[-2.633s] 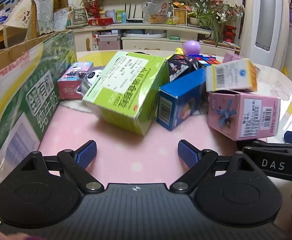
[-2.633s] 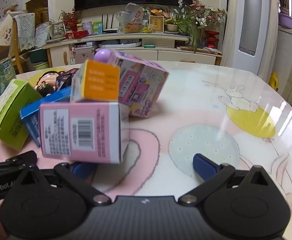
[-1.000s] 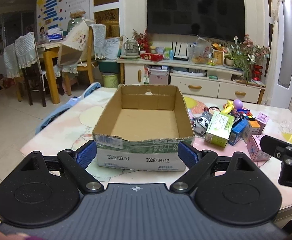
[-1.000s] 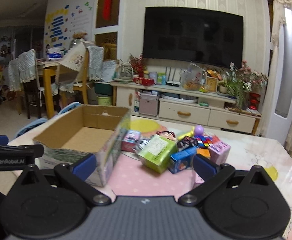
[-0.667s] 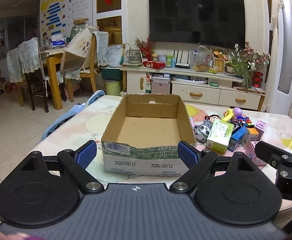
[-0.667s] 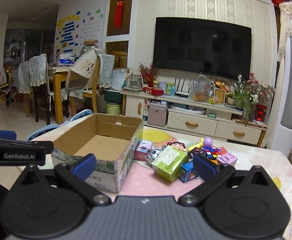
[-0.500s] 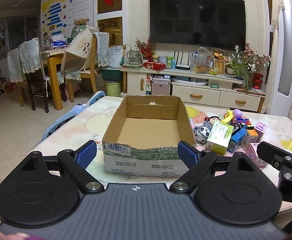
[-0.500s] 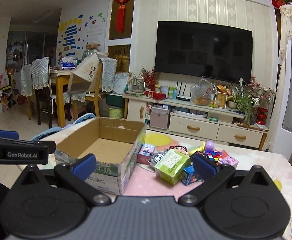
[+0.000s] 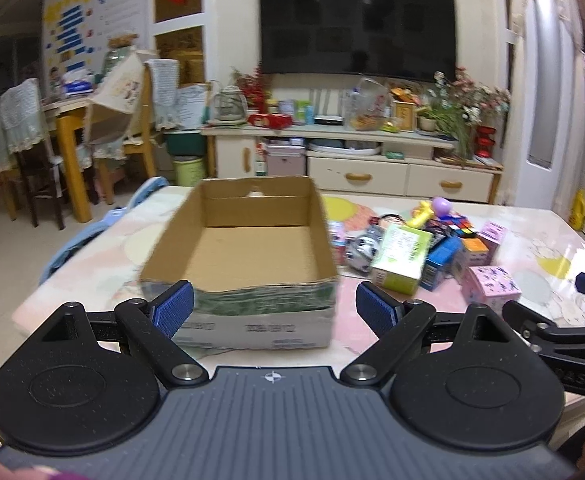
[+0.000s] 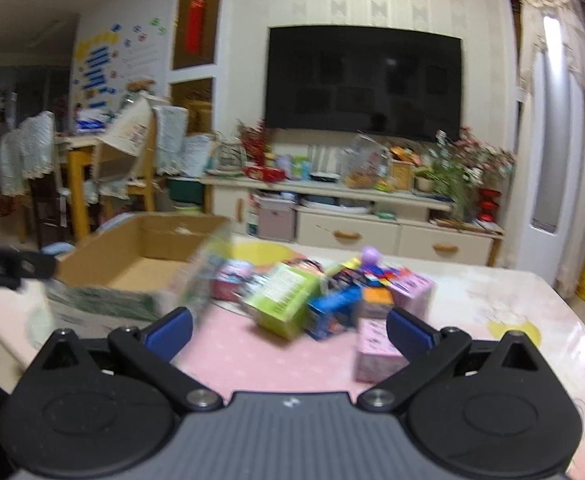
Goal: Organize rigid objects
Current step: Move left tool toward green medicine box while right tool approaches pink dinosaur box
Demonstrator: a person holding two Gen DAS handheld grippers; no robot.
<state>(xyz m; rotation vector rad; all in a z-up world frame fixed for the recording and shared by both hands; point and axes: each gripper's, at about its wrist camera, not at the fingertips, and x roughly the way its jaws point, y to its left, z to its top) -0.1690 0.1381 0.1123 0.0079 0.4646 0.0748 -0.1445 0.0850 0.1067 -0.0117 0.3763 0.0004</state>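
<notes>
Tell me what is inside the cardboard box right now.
The cardboard box shows only bare brown floor and inner walls in the left wrist view. Its near wall hides the strip of floor just behind it.

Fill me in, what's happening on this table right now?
A person holds two grippers, both open and holding nothing. The left gripper faces the open brown cardboard box, which has nothing in it. To its right, a cluster of small cartons, including a green carton and a pink carton, waits on the table. The right gripper faces that cluster.

Both grippers held level, jaws spread wide.
The left gripper (image 9: 274, 306) and right gripper (image 10: 288, 330) grip nothing; blue fingertips (image 9: 172, 314) stand well apart.
</notes>
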